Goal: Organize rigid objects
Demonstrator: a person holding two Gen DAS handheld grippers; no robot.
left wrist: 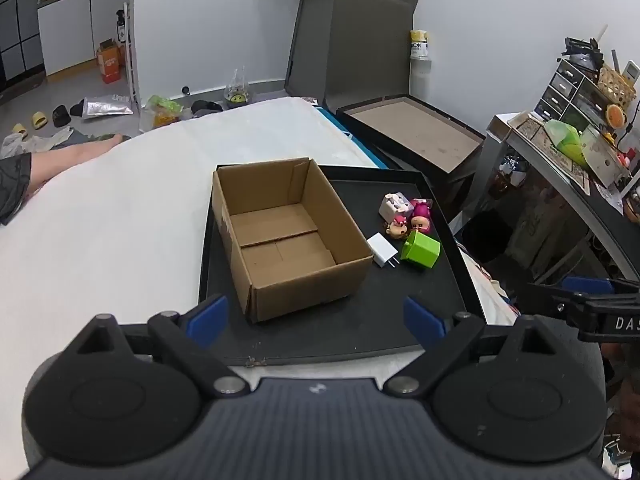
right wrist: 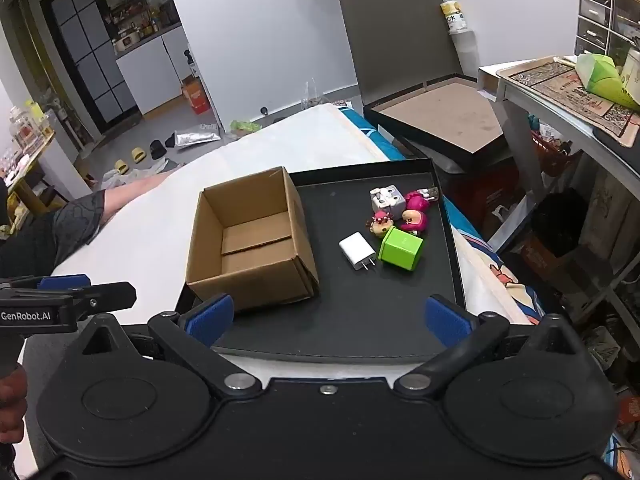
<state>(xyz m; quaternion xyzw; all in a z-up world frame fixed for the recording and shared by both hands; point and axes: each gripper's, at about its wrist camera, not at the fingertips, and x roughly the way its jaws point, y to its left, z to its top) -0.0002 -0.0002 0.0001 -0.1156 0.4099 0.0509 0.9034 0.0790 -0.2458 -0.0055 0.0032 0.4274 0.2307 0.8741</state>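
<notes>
Black tray (left wrist: 452, 304): both grippers (left (left wrist: 326, 318), right (right wrist: 328, 318)) wide open, empty.

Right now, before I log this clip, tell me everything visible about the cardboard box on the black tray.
The cardboard box is plain brown corrugated card, rectangular, open at the top with no flaps sticking up. It looks empty: only the folded bottom flaps and their seam show inside. It stands upright on the left part of the black tray, turned slightly askew to the tray's edges. Neither gripper touches it, and the white charger lies beside its right wall; contact cannot be told.
</notes>
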